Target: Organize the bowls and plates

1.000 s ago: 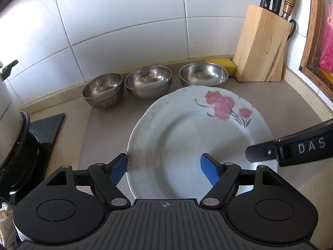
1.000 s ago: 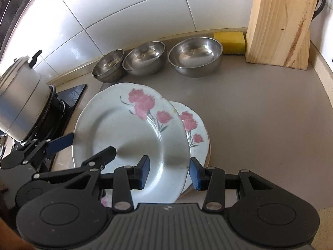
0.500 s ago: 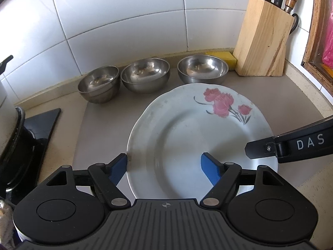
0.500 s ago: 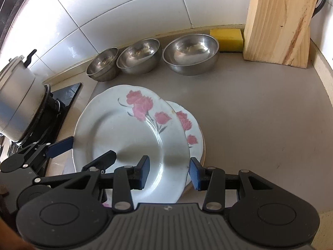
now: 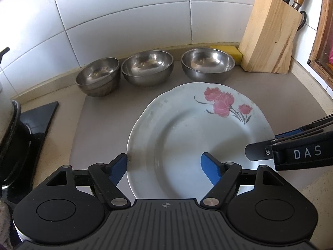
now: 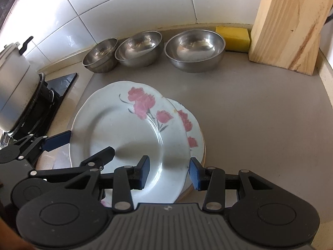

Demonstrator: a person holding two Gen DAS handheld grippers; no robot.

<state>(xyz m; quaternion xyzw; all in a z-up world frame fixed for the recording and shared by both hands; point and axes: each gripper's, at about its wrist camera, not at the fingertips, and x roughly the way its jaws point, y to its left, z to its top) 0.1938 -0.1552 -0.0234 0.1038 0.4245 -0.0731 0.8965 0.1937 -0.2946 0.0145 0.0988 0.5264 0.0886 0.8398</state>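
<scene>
A white plate with pink flowers [image 5: 187, 137] [image 6: 124, 133] is held over a stack of similar plates [image 6: 192, 129] on the grey counter mat. My left gripper [image 5: 164, 164] is open, its blue fingers straddling the plate's near-left edge. My right gripper [image 6: 169, 171] is open with its fingers either side of the plate's right rim. Three steel bowls [image 5: 147, 66] [image 6: 139, 48] stand in a row by the tiled wall.
A wooden knife block [image 5: 270, 35] [image 6: 289, 23] stands at the back right with a yellow sponge [image 6: 233, 38] beside it. A pot [image 6: 14, 87] sits on the black stove [image 5: 35, 123] at the left. A window frame [image 5: 321, 41] is at the far right.
The view has pulled back a little in both cameras; the bowls and knife block sit slightly farther off. The plate stays between both grippers' fingers.
</scene>
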